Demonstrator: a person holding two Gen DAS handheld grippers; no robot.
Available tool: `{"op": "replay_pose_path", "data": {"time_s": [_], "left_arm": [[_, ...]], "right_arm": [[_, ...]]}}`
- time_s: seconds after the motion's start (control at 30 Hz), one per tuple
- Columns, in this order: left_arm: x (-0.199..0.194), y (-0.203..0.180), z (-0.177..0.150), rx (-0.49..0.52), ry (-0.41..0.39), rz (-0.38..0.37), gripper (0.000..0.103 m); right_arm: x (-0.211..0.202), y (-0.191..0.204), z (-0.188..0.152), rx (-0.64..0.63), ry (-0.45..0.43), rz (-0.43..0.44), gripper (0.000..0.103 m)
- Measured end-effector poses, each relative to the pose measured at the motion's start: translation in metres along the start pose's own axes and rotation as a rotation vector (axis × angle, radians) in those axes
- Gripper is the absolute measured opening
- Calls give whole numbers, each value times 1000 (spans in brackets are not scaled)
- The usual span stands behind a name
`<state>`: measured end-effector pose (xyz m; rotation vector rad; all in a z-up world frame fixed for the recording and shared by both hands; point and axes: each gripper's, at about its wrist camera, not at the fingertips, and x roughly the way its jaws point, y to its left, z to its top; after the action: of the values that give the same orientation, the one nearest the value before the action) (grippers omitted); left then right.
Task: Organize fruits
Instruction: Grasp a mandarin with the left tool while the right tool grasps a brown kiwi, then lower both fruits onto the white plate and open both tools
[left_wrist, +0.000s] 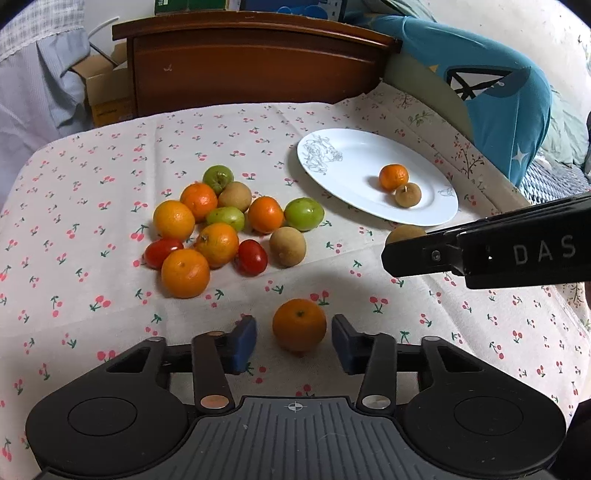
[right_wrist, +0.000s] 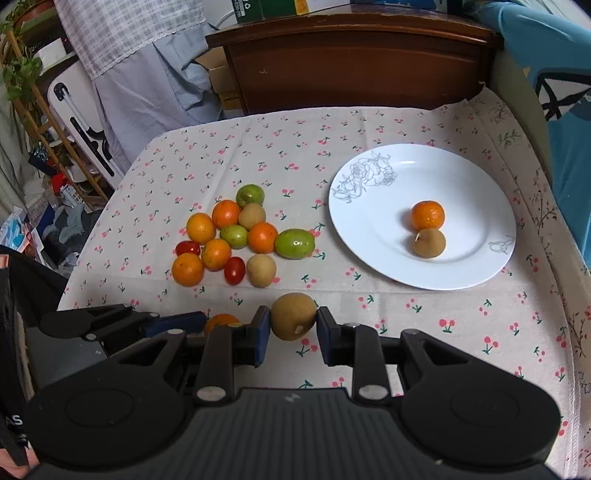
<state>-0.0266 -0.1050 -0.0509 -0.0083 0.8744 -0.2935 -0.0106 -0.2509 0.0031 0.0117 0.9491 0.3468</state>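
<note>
— Orange fruit: where is it seen from the left wrist?
— A tangerine (left_wrist: 299, 324) lies on the tabletop (left_wrist: 461, 332) between the wide-spread fingers of the left gripper (left_wrist: 294, 341), untouched.
— And from the right wrist?
— A brown fruit (right_wrist: 294, 316) is clamped in the right gripper (right_wrist: 293, 332), short of the plate (right_wrist: 369, 229).
</note>
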Motion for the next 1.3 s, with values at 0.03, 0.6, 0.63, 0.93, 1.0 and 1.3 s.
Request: {"op": "replay_pose_path", "data": {"time_s": [0.03,0.6,0.63,0.93,1.0,1.3], "left_arm": [[0,0,0,-1,-2,-1,33],[-19,0,26,-54,-63,-62,28],[-22,0,32,-56,-78,-67,28],[-24,-14,79,-62,-153,-96,28],[-18,-18,86,-61,-152,-102,28],[15,-33,98,-64,-94,-115,28]], "right_arm": [[0,0,0,-5,2,-1,27],[-19,-33,15,39,-50,-8,27],[-21,-37,17,51,-63,-10,27],[-39,-75,34,189,-168,-59,27],[-38,-81,36,213,-179,-73,27],[-21,-106,46,293,-145,-111,27]]}}
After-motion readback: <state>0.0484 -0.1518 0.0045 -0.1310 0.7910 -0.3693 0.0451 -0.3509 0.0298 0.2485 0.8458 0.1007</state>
